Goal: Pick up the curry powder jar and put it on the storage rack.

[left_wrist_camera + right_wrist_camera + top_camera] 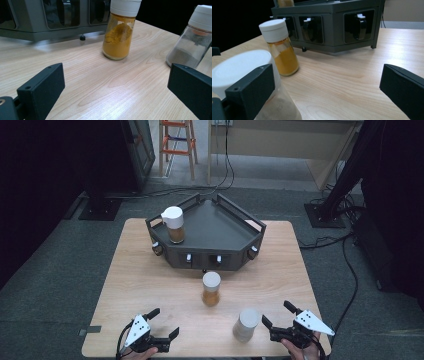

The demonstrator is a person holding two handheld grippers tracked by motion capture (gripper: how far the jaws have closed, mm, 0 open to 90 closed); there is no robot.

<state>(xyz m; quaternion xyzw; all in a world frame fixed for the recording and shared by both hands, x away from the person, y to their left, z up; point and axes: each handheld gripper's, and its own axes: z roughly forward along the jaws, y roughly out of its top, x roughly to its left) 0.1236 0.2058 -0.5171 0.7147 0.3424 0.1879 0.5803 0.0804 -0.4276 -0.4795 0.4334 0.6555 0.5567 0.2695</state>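
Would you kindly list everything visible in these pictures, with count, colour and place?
Spice jars with yellow-orange powder: 2, clear with white caps; one on the table's middle, one on the rack's left corner.
Spice jar with grey powder: 1, clear with white cap; near table edge, beside the right gripper.
Rack: 1, dark grey, angular, with knobs on its front; far half of the table.
Table: 1, light wood.
Ladder: 1, wood with orange parts; on the floor behind.
Cables: several, black; on the floor.
Left gripper: 1, black, fingers open; near-left edge.
Right gripper: 1, black, fingers open; near-right edge.
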